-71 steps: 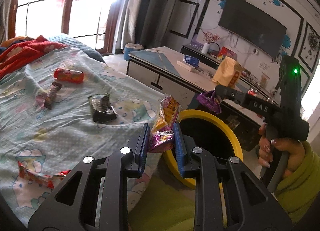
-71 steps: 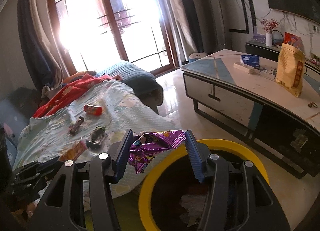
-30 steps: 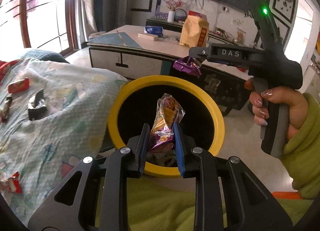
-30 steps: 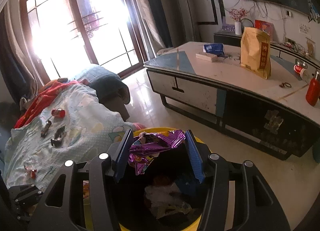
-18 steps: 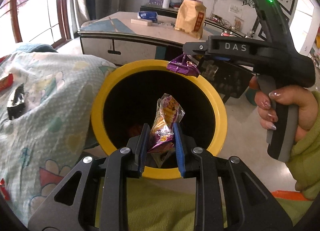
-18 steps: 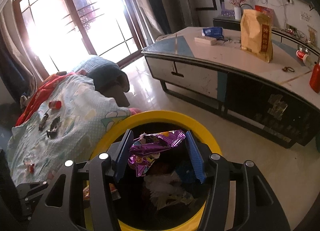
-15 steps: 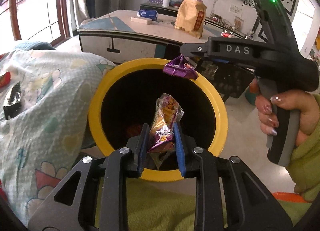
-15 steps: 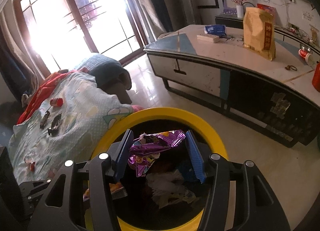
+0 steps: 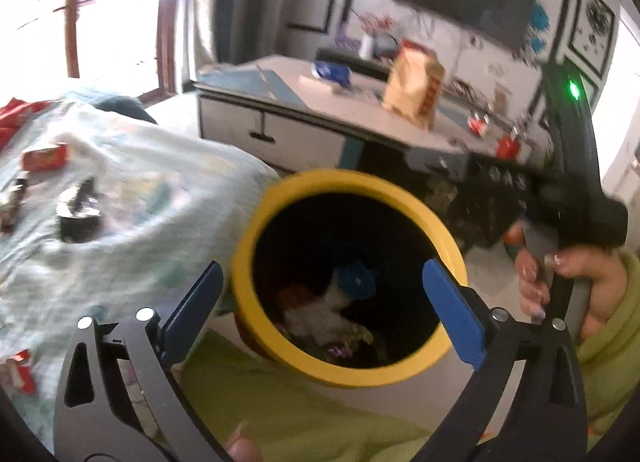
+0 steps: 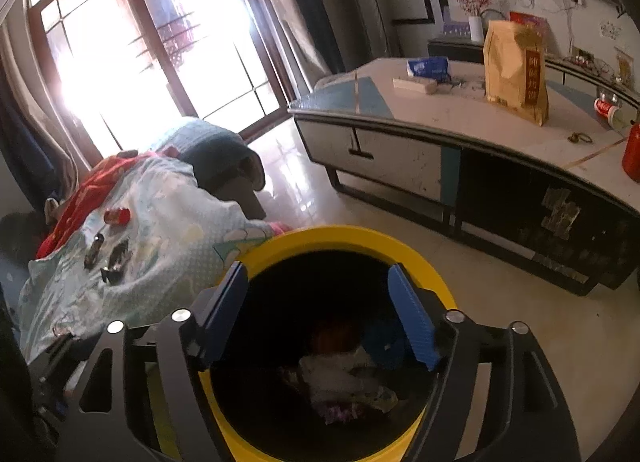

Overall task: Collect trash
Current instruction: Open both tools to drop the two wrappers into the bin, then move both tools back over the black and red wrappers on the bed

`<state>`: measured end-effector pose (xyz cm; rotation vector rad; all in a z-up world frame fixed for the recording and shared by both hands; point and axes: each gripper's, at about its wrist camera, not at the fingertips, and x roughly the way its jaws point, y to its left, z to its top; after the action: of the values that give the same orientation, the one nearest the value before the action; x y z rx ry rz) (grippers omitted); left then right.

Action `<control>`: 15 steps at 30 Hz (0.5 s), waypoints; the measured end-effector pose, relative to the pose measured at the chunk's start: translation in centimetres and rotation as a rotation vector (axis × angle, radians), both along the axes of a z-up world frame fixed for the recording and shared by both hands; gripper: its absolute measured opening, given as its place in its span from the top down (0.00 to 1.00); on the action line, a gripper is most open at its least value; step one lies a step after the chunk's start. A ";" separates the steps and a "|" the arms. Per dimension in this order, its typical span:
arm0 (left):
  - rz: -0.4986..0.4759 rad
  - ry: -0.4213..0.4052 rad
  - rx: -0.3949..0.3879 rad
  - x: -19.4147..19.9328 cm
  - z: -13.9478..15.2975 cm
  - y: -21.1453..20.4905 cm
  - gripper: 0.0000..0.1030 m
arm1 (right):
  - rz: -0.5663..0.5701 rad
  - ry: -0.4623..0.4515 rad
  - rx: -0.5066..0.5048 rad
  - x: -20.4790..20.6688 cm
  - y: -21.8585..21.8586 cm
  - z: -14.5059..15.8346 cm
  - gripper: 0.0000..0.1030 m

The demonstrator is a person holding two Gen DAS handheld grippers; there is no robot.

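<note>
On the bed (image 10: 160,218), at ten o'clock in both views, wrappers remained on the pale patterned sheet: a red packet (image 9: 45,157), a dark wrapper (image 9: 78,212) just below it, a third piece (image 9: 11,202) at the left edge and a red scrap (image 9: 20,374) at eight o'clock. Their print was too blurred to read.

The left claw (image 9: 324,310) was opening, jaws wide apart, nothing between them, over the yellow-rimmed bin (image 9: 416,376). Crumpled trash (image 9: 320,314) lay at its bottom.

The right claw (image 10: 324,314) was likewise opening, empty, above the same bin; a purple wrapper (image 10: 340,410) lay among the trash inside. A hand (image 9: 576,282) at three o'clock gripped its handle.

On the bench (image 10: 452,114), at one o'clock, stood a tan bag (image 10: 516,70) with a dark red vertical label; its characters were unreadable.
</note>
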<state>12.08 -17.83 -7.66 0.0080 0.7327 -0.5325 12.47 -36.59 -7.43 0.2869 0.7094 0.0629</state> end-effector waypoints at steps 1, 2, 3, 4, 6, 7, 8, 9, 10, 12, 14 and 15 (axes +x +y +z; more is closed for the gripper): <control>0.015 -0.007 -0.006 0.0 0.3 0.4 0.11 | 0.001 -0.013 -0.006 -0.1 0.2 0.3 0.26; 0.037 -0.019 -0.014 -0.2 0.7 1.0 0.11 | 0.000 -0.028 -0.012 -0.4 0.5 0.8 0.25; 0.057 -0.032 -0.020 -0.3 1.1 1.6 0.11 | 0.001 -0.040 -0.016 -0.5 0.6 1.1 0.25; 0.085 -0.049 -0.025 -0.6 1.6 2.4 0.11 | 0.005 -0.054 -0.018 -0.7 0.8 1.5 0.24; 0.123 -0.069 -0.028 -0.9 2.3 3.5 0.11 | 0.006 -0.081 -0.024 -1.0 1.3 2.2 0.23; 0.137 -0.076 -0.029 -1.0 2.5 3.9 0.11 | 0.008 -0.089 -0.023 -1.1 1.5 2.5 0.23; 0.156 -0.084 -0.031 -1.2 2.8 4.6 0.11 | 0.014 -0.100 -0.020 -1.3 1.7 2.8 0.22; 0.172 -0.089 -0.033 -1.4 3.0 5.2 0.11 | 0.018 -0.107 -0.019 -1.4 1.9 3.1 0.21; 0.194 -0.093 -0.037 -1.4 3.3 5.9 0.11 | 0.024 -0.113 -0.019 -1.5 2.2 3.3 0.21; 0.209 -0.096 -0.039 -1.5 3.5 6.9 0.11 | 0.042 -0.123 -0.023 -1.7 2.9 3.7 0.20; 0.244 -0.105 -0.042 -1.8 3.7 7.9 0.11 | 0.058 -0.129 -0.026 -1.8 3.5 4.0 0.20; 0.255 -0.106 -0.045 -1.9 3.8 8.4 0.11 | 0.067 -0.131 -0.029 -1.8 3.9 4.1 0.20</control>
<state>10.21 -9.43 -3.85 -0.0978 0.6071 -0.3021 10.63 -32.67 -3.29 0.2293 0.5895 0.1340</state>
